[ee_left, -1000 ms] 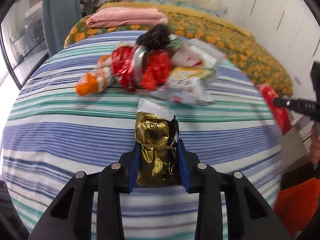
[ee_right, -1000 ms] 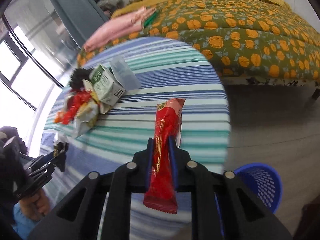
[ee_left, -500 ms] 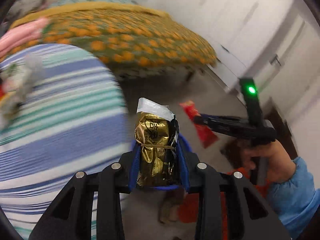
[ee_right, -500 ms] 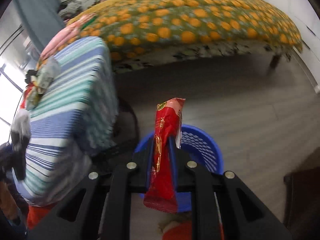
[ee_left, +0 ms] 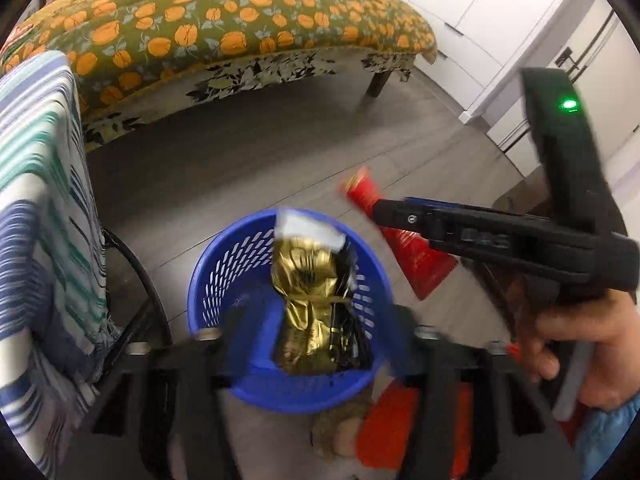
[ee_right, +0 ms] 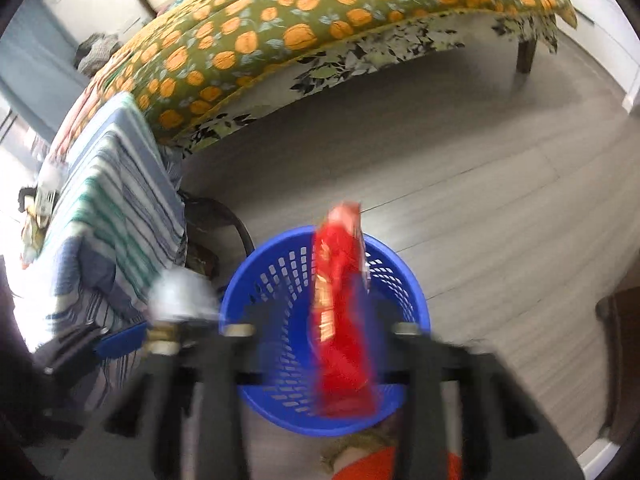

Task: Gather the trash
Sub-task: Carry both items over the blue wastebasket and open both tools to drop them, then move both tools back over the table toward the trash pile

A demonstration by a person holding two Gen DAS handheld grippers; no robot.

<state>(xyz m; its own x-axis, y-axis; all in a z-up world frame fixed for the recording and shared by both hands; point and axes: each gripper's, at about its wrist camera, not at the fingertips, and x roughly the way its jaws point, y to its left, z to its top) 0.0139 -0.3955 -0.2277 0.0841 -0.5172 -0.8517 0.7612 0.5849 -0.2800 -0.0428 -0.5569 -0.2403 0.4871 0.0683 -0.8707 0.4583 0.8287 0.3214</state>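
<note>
A blue plastic basket (ee_left: 208, 280) stands on the floor under both grippers; it also shows in the right wrist view (ee_right: 264, 280). My left gripper (ee_left: 312, 332) has its jaws spread wide, blurred, and a gold foil wrapper (ee_left: 308, 280) hangs loose between them over the basket. My right gripper (ee_right: 320, 336) is likewise spread wide, and a red snack wrapper (ee_right: 340, 300) drops free between its fingers over the basket. In the left wrist view the right gripper (ee_left: 384, 212) reaches in from the right with the red wrapper (ee_left: 416, 256) at its tip.
A table with a striped cloth (ee_left: 40, 200) stands left of the basket, with more trash on top (ee_right: 36, 216). A bed with an orange-patterned cover (ee_left: 240, 32) lies behind. Grey floor (ee_right: 480, 200) surrounds the basket. An orange object (ee_left: 384, 432) lies near the basket.
Both grippers swung from the table to over the blue basket. Both jaws went from shut to wide open, letting go of the gold wrapper and the red wrapper.
</note>
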